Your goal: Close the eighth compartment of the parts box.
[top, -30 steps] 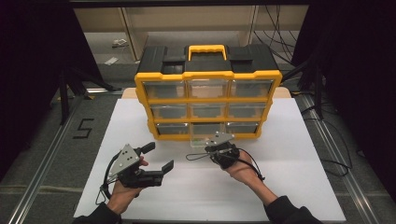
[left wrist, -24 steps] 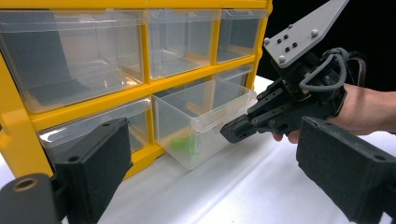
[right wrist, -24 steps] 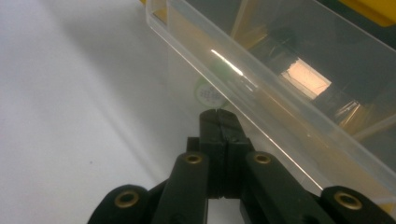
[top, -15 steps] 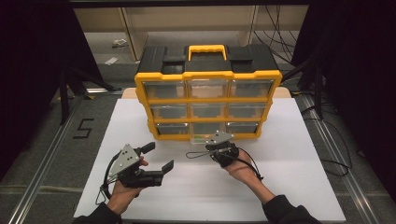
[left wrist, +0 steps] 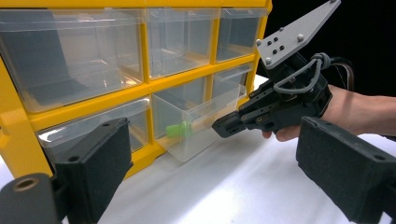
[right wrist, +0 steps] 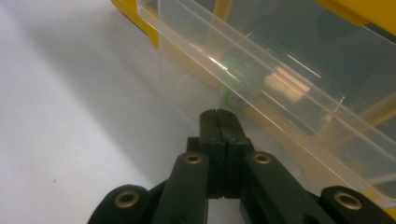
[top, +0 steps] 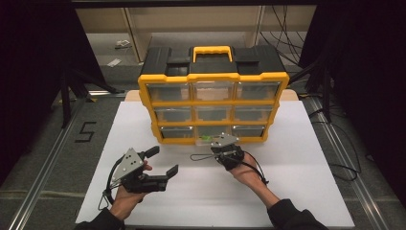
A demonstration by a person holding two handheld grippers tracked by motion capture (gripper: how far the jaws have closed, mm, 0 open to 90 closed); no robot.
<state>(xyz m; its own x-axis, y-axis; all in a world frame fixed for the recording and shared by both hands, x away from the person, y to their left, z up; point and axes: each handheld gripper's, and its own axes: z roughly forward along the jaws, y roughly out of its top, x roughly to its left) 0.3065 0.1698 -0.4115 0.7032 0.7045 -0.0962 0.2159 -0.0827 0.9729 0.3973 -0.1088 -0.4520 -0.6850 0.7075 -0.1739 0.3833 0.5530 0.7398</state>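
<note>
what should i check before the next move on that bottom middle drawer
1. Drawer pulled part way out of the yellow organizer: ok.
2. Right gripper at the drawer's front wall, jaws shut with nothing between them: ok.
3. Whether its tip actually touches the drawer: cannot tell.
4. Green piece inside the drawer, lying near the front: ok.
5. Left gripper open and off to the side, apart from the organizer: ok.
6. Organizer standing upright on the white board: ok.
</note>
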